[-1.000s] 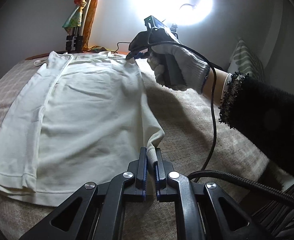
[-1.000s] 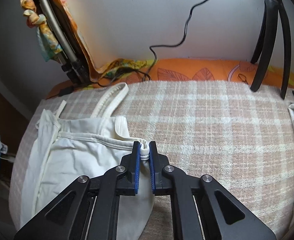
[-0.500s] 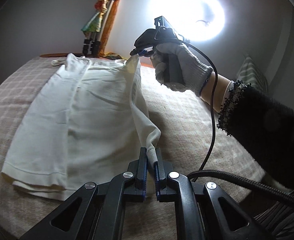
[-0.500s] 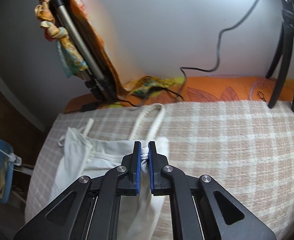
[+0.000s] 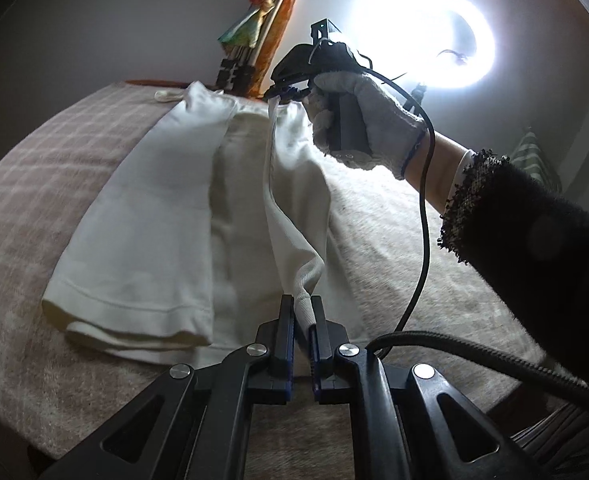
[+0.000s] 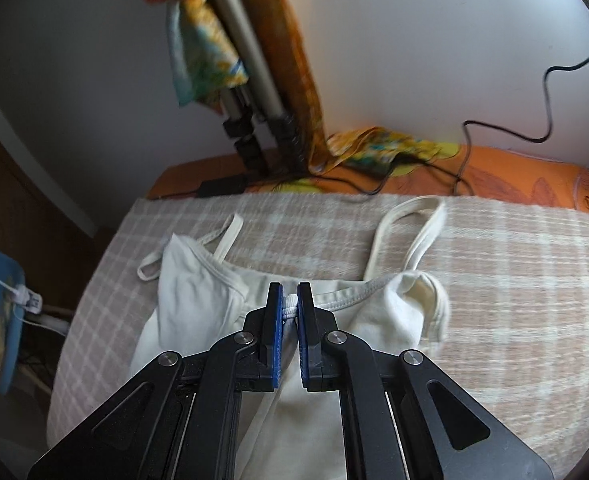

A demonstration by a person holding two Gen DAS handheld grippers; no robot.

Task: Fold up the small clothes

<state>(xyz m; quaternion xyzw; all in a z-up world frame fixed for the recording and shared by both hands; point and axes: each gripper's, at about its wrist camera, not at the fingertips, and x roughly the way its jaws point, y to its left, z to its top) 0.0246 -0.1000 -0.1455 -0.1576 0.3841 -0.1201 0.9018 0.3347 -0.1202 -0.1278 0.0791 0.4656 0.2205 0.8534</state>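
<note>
white ribbed strappy camisole [image 5: 146,216] flat on plaid blanket [image 5: 34,168], one side lifted | left gripper [image 5: 303,312] clenched on hem corner | right gripper [image 6: 289,300] clenched on neckline edge | advice: keep lifted edge taut, level, lay it parallel onto folded side

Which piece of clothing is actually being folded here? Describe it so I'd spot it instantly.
Look at the checked blanket covering the bed. On it lies a cream camisole, one edge lifted by both hand-held grippers, left and right. Its thin shoulder straps and plain pale cloth distinguish it from the bright patterned fabric behind.
</note>
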